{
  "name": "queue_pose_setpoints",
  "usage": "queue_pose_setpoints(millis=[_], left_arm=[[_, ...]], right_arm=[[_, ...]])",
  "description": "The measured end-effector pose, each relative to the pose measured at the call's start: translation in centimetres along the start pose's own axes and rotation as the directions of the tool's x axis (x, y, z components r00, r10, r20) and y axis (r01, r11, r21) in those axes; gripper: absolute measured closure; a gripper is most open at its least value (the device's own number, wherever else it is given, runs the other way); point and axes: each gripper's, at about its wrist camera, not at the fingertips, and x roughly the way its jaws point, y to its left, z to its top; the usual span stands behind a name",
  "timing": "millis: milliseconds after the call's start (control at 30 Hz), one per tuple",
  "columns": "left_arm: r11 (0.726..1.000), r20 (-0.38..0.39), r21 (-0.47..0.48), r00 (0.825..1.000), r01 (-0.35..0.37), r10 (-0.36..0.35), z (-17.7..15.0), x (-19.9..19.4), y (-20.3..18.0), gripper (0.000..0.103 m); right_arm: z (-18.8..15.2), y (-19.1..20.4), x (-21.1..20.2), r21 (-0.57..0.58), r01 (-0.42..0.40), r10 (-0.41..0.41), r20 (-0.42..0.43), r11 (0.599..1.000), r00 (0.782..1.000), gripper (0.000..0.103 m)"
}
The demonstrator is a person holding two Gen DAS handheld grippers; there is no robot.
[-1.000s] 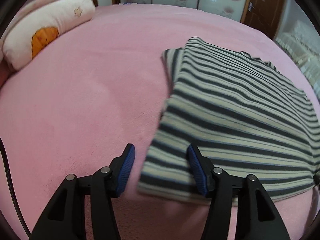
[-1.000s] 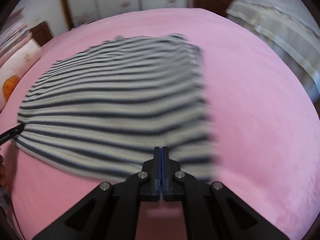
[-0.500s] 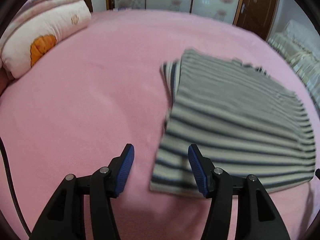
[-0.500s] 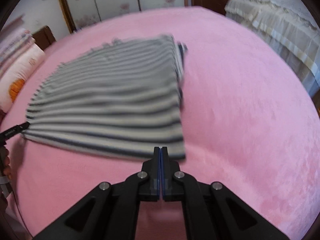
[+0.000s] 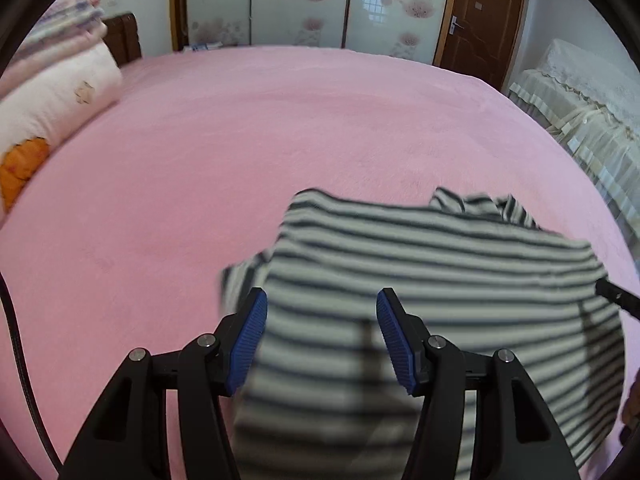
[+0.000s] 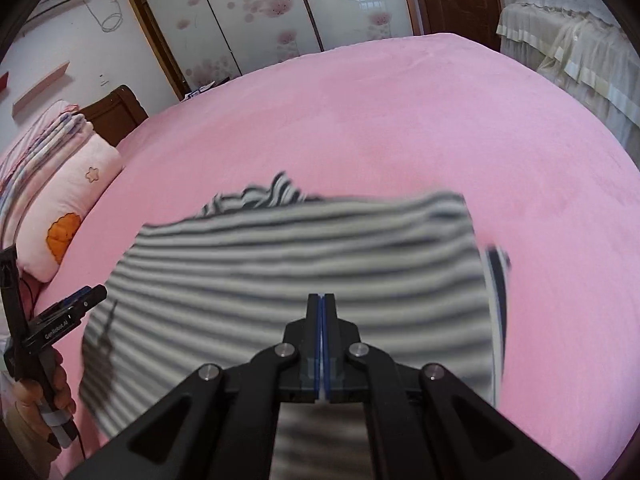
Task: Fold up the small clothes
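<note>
A grey-and-dark striped small shirt (image 5: 424,280) lies folded on the pink bed (image 5: 240,140), motion-blurred. It also shows in the right wrist view (image 6: 300,272). My left gripper (image 5: 322,336) is open and hovers over the shirt's near left edge, with cloth showing below and between its blue pads. My right gripper (image 6: 322,320) is shut with nothing visibly between its fingers, above the shirt's near edge. The left gripper also shows at the left edge of the right wrist view (image 6: 80,300), held by a hand.
A pink-white pillow with an orange patch (image 5: 44,116) and stacked bedding lie at the bed's left. A wardrobe with flowered doors (image 5: 304,0) and a brown door stand behind. A cream-covered piece of furniture (image 5: 584,108) stands at the right.
Both grippers have moved forward over the shirt and tilted up, so the shirt now sits low and close in both views. The left stays open, the right stays shut.
</note>
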Motion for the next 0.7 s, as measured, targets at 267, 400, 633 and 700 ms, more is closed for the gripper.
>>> queue_pose_setpoints(millis=[267, 400, 633, 700], left_arm=[[0.994, -0.117, -0.08, 0.991, -0.076, 0.066, 2.2, 5.8, 2.7, 0.046], [0.994, -0.113, -0.07, 0.991, -0.084, 0.076, 2.3, 6.3, 3.1, 0.045], [0.993, -0.096, -0.083, 0.992, -0.087, 0.079, 3.2, 4.4, 2.7, 0.046], [0.994, -0.062, -0.084, 0.996, -0.071, 0.066, 3.2, 2.4, 2.6, 0.045]], right_arm=[[1.8, -4.6, 3.8, 0.035, 0.181, -0.178, -0.065, 0.983, 0.982, 0.103], [0.9, -7.3, 3.5, 0.093, 0.177, -0.172, -0.056, 0.98, 0.983, 0.103], [1.3, -5.6, 1.5, 0.091, 0.151, -0.151, -0.011, 0.984, 0.988, 0.103], [1.2, -4.6, 0.0, 0.086, 0.12, -0.123, 0.021, 0.989, 0.992, 0.103]])
